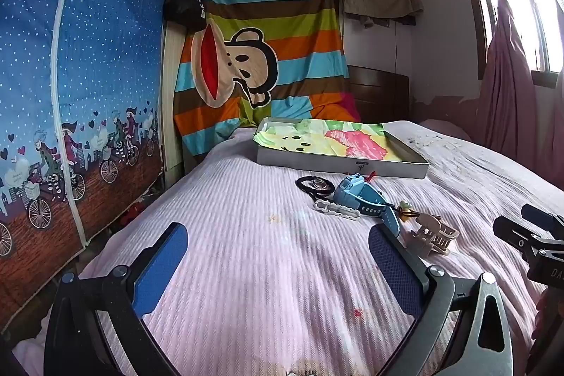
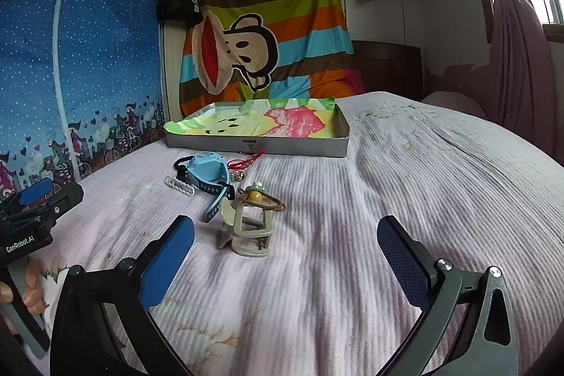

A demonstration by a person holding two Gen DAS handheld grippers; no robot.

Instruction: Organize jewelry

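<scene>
Jewelry bits lie in a loose cluster on the pale pink bedspread [image 2: 387,199], ahead of both grippers. The left gripper [image 1: 278,256] and right gripper [image 2: 285,252] hang over the bed with fingers spread wide, holding nothing. Nearest the right one stands a beige hair claw [image 2: 246,231], with a beaded brown hair tie [image 2: 262,199] just behind it. Farther on sit a blue watch [image 2: 208,173], a white clip [image 2: 179,185] and a black hair tie [image 1: 314,184]. Beyond them rests a shallow box [image 2: 257,145] lined with bright cloth.
</scene>
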